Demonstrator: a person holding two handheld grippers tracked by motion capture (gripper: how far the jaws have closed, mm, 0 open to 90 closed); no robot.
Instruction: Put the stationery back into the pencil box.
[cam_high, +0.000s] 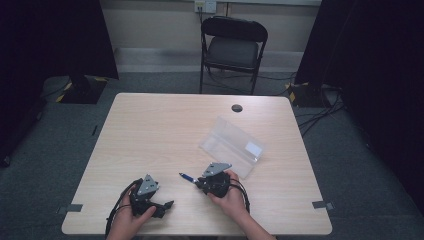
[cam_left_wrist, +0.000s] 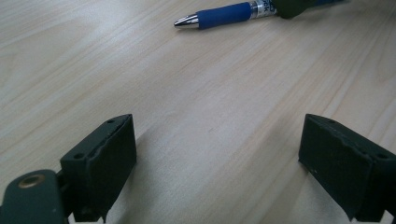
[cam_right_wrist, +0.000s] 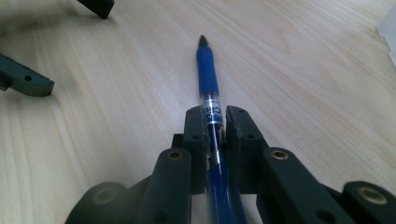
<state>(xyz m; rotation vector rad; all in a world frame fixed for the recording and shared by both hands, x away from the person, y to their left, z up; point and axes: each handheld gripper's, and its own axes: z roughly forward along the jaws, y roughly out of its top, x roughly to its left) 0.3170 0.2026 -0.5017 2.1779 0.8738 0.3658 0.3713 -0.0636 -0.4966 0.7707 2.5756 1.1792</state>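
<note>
Your right gripper (cam_right_wrist: 215, 128) is clamped on the blue pen (cam_right_wrist: 206, 70).
The pen has a blue grip, clear barrel and metal tip; it lies on the table (cam_high: 165, 130), pointing left toward your left gripper (cam_left_wrist: 217, 154), whose jaws stand wide and empty.

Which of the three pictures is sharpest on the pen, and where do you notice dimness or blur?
Right gripper view: pen sharp, near jaws soft. Left gripper view: pen fairly crisp, jaws slightly blurred. High view: dim, room edges dark, table evenly lit.
</note>
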